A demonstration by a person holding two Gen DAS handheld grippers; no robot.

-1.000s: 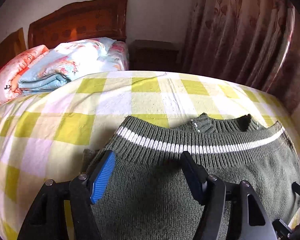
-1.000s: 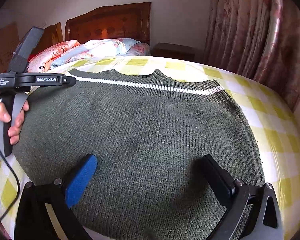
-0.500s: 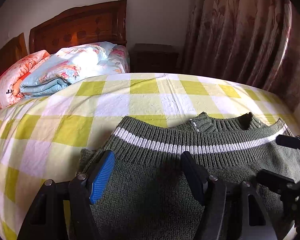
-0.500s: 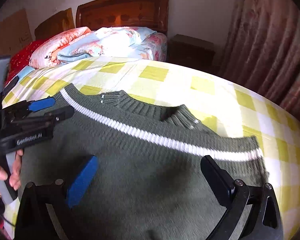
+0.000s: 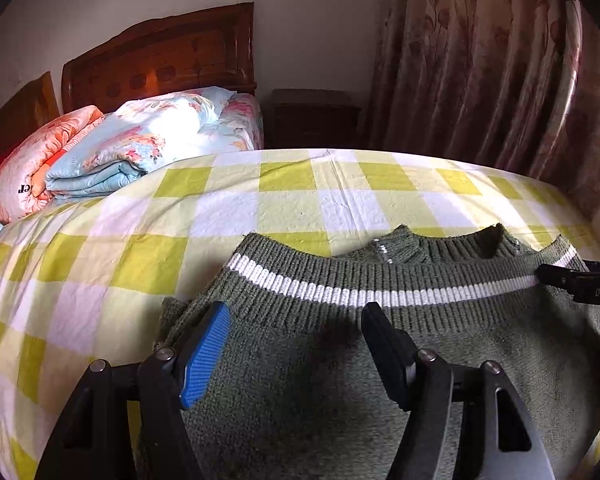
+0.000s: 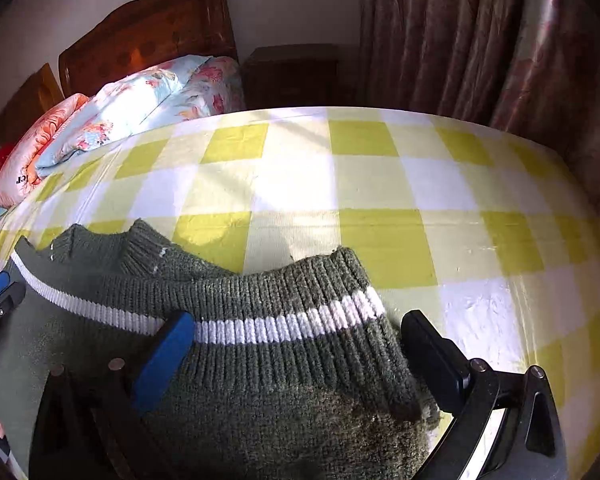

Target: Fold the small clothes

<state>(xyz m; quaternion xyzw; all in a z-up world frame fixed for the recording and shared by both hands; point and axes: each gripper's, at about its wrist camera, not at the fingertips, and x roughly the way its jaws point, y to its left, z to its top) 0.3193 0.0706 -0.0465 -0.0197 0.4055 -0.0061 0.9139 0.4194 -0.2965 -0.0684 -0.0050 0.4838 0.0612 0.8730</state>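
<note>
Left gripper [image 5: 294,344]: we see it released, jaws apart over sweater's near-left part.
Right gripper [image 6: 296,354]: we see it released, jaws straddling striped hem at right corner.
Sweater [image 5: 380,360]: green knit, white stripe, flat on bed [image 5: 300,204].
Bedding [image 5: 140,140]: folded, far left.

Sweater [image 5: 340,380] runs off the bottom edge; quilt lettering [image 5: 25,189] partly hidden

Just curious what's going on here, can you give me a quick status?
Left gripper open above green sweater. Right gripper open, straddling its striped hem corner. Checked bedsheet ahead, nothing blocking.
</note>
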